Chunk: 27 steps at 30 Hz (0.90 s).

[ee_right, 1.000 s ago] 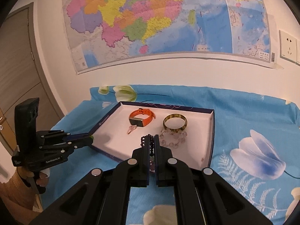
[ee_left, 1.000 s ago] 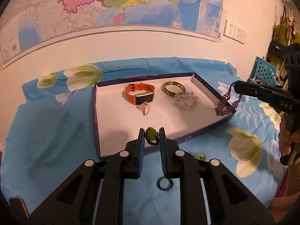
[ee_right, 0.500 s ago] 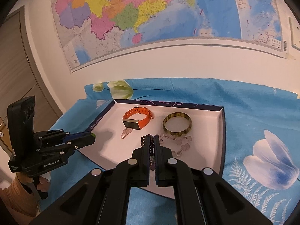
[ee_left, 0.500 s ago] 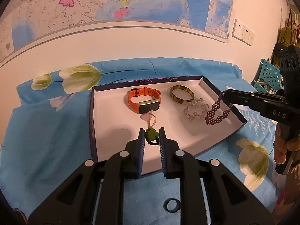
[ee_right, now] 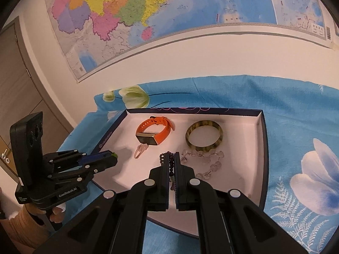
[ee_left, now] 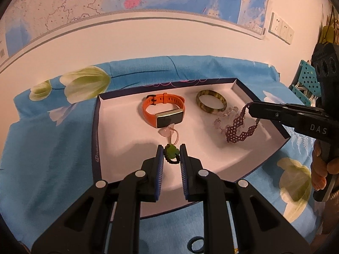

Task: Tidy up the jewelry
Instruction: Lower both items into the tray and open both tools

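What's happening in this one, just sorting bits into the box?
Yes. A person holds a gripper in each hand over a shallow white-lined tray on a blue floral cloth. The left gripper is shut on a green pendant on a dark cord; the right gripper is shut on a purple beaded bracelet. An orange watch, a bangle and a clear bead bracelet already lie in the tray.

Warm dim light, fisheye warp, dark corners.

My right gripper (ee_right: pixel 172 158) pinches a purple beaded bracelet (ee_right: pixel 167 160) over the white tray (ee_right: pixel 261 148). My left gripper (ee_right: pixel 110 158) hovers at the tray's left edge.
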Available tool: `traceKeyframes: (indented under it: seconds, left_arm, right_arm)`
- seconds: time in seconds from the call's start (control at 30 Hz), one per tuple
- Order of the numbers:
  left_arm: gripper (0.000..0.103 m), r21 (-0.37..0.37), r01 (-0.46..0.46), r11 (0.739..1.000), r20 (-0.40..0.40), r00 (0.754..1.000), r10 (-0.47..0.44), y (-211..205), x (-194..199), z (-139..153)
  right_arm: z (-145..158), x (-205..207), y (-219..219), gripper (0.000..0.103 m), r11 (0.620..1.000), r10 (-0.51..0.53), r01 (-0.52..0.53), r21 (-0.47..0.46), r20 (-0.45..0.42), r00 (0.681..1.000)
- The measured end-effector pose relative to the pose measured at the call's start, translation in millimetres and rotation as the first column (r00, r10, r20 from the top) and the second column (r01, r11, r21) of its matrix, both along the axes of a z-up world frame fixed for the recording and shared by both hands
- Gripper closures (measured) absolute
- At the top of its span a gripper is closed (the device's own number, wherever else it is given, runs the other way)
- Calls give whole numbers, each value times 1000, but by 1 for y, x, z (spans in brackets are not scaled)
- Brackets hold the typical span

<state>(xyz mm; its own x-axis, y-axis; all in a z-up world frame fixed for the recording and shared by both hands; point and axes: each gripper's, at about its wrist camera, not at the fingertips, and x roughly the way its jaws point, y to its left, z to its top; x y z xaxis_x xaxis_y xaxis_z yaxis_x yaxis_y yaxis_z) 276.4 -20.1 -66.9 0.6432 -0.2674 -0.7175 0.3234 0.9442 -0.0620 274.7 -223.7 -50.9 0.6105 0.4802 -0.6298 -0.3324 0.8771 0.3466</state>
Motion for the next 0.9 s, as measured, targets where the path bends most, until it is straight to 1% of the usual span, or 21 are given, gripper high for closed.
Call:
traceKeyframes:
  seconds: [0.27,0.53,0.67,0.9]
  left_arm:
    - [87,3,1,1000,-32,999,-1,-4,9,-9]
    - [87,26,6,1000,-42,999,-5,-10,16,-14]
    - [87,35,2,999,-54,999,-1,-12,19,-18]
    - [87,42,3,999,-60,998,0,-14,25,-20]
  right_arm:
    - [-7,9,-5,100,999,-32,32,-5,-25,999]
    - [-13,19,-7,99,998,-57,56,-23,-43,997]
    - [-16,22,-8,97,997,-73,71,-38,-50,996]
    - [-20,25,-14,96,994,-101,98,-45,-64,993]
